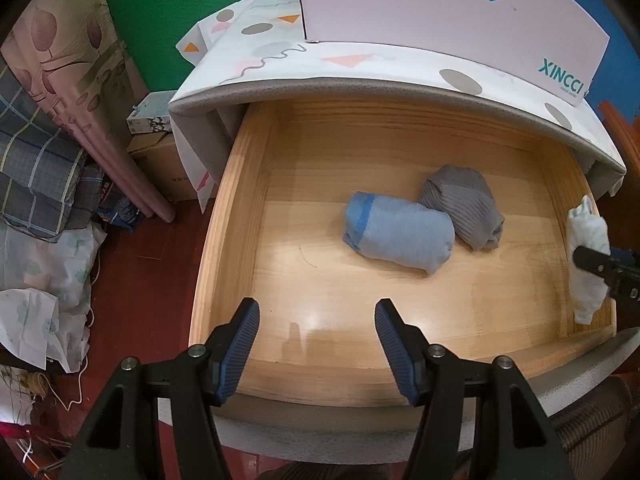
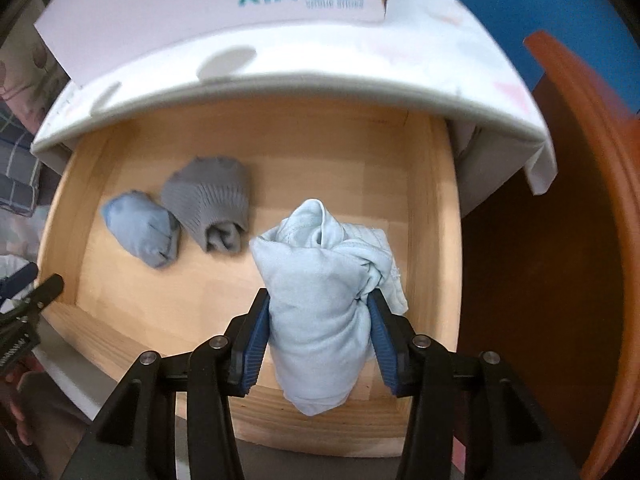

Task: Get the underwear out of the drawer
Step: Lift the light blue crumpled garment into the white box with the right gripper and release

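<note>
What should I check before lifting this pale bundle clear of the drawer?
1. Right tool shut on pale bundle: ok.
2. Both pads pressing cloth: ok.
3. Loose cloth past the right pad snagging on the drawer wall: cannot tell.
4. Left tool open, empty, apart from the load: ok.
5. Blue roll and grey roll lying apart from the bundle: ok.

Home bedroom: open wooden drawer [image 1: 256, 168] of rolled underwear [image 1: 398, 232], curtain [image 1: 68, 80]
</note>
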The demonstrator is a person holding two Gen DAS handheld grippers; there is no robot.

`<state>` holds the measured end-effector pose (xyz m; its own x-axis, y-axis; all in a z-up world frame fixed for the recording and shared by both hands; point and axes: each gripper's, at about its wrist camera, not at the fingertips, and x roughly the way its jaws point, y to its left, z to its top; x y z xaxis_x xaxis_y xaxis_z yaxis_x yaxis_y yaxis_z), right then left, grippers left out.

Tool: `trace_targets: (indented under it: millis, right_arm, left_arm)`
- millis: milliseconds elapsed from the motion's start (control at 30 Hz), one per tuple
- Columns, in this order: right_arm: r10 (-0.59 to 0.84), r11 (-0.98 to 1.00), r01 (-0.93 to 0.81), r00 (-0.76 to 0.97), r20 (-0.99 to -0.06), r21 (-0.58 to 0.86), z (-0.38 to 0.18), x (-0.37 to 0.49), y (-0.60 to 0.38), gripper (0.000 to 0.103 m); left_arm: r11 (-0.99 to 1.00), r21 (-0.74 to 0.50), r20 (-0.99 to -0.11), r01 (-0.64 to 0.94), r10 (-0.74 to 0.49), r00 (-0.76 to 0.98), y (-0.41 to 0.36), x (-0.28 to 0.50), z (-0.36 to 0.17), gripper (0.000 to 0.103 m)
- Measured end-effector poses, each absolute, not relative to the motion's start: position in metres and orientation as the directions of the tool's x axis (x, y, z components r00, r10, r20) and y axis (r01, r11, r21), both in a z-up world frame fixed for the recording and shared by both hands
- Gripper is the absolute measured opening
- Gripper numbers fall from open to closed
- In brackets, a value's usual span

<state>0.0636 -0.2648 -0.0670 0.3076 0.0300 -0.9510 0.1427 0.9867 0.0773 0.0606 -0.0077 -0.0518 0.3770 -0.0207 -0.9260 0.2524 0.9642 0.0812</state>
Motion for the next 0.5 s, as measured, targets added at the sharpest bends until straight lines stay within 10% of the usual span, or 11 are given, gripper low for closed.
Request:
trace_targets:
  millis: [500]
  right_arm:
    - [0.044,0.990,0.097,0.479,-0.877,0.102,0.031,0.066,-0.262,0.044]
  left_arm:
    - [0.966,0.088,-0.922,0.243,-0.014,0.388,-0.007,0.059,-0.050,0.062]
